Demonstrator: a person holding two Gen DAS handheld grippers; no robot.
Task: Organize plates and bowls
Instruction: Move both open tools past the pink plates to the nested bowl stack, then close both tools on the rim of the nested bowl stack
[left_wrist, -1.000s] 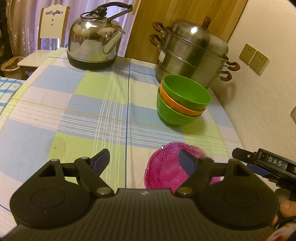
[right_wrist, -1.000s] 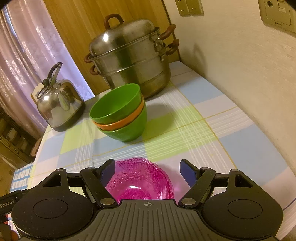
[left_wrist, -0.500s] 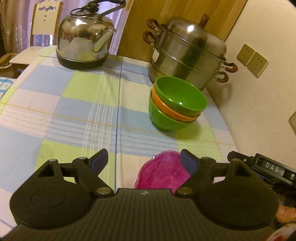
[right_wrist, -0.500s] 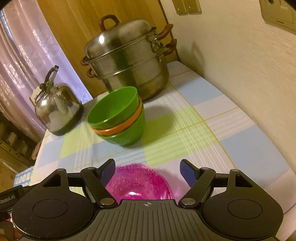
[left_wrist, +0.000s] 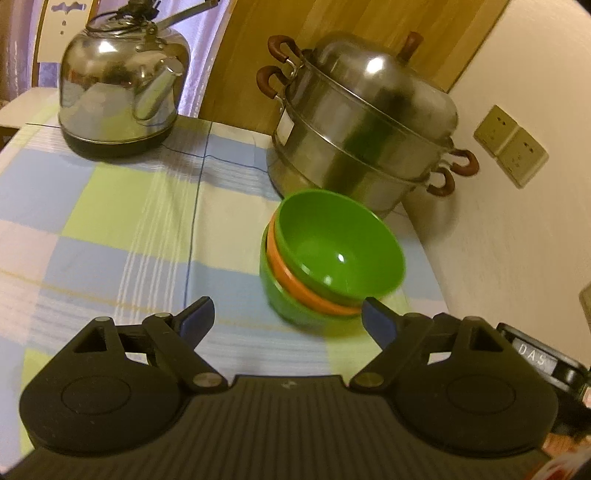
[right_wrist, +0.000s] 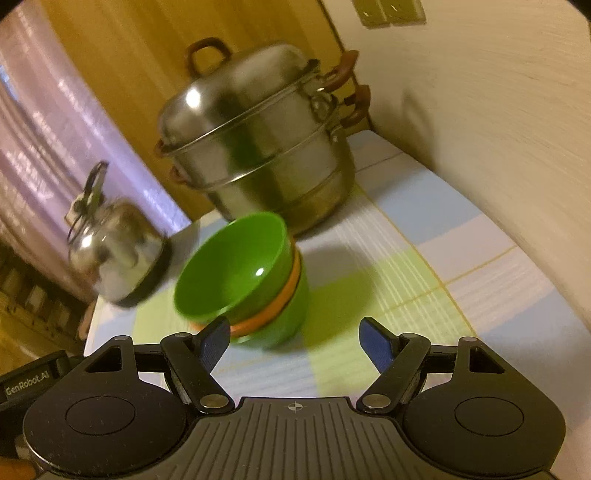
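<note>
Three nested bowls, green over orange over green (left_wrist: 332, 247), stand on the checked tablecloth (left_wrist: 110, 221) in front of the steamer pot. In the left wrist view my left gripper (left_wrist: 287, 308) is open just short of the stack, and nothing is between its fingers. The same bowl stack (right_wrist: 236, 273) sits a little left of centre in the right wrist view. My right gripper (right_wrist: 294, 326) is open and empty there, its left fingertip (right_wrist: 218, 332) close to the stack's near side. No plate is in view.
A steel kettle (left_wrist: 118, 85) stands at the table's far left and a tiered steamer pot (left_wrist: 362, 129) behind the bowls. The wall with sockets (left_wrist: 509, 147) runs along the right edge. The right gripper's body (left_wrist: 535, 358) shows at the lower right.
Both grippers have moved forward toward the bowl stack, which now looks larger. The pink dish has slipped out of view beneath them. The left jaws stand slightly wider.
</note>
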